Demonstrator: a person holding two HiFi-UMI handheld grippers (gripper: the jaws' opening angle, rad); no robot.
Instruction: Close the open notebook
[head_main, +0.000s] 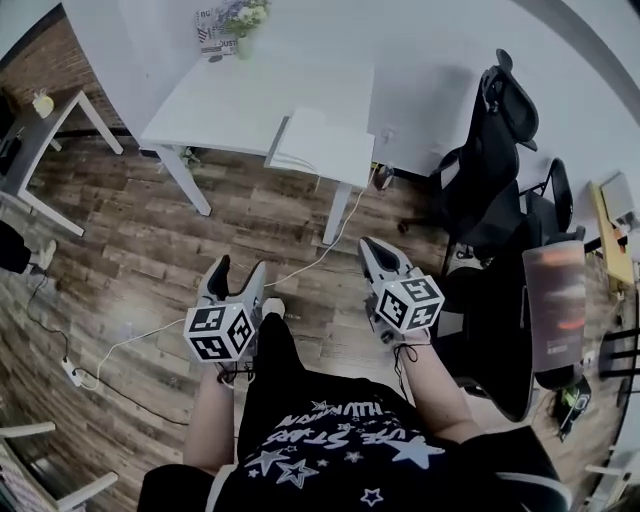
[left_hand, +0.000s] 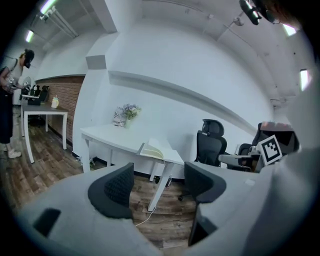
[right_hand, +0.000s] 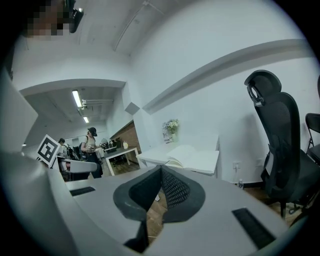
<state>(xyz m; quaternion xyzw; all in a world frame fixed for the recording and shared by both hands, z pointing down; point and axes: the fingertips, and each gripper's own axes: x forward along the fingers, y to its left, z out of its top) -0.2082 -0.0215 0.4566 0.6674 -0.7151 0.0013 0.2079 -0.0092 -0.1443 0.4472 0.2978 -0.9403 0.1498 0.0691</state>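
**Layout: notebook at table's right end**

Notebook (head_main: 318, 140) lies on the table (head_main: 230, 100), right end, near the front edge. Flowers (head_main: 245, 20) at the table's back. Office chairs (head_main: 500, 150) to its right. Cable (head_main: 330, 245) on the floor (head_main: 150, 250) below. Left gripper (head_main: 238, 268) and right gripper (head_main: 372, 248) are in front, well apart from the table.

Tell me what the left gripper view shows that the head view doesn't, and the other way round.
Left gripper view only: the ceiling lights, and the inner faces of the left gripper, its jaws apart with nothing between them. Head view only: the wearer's star-print shirt, the power strip on the wooden floor, and the right gripper from above, jaws together. Both: the open notebook on the white table, the flowers and a black office chair.
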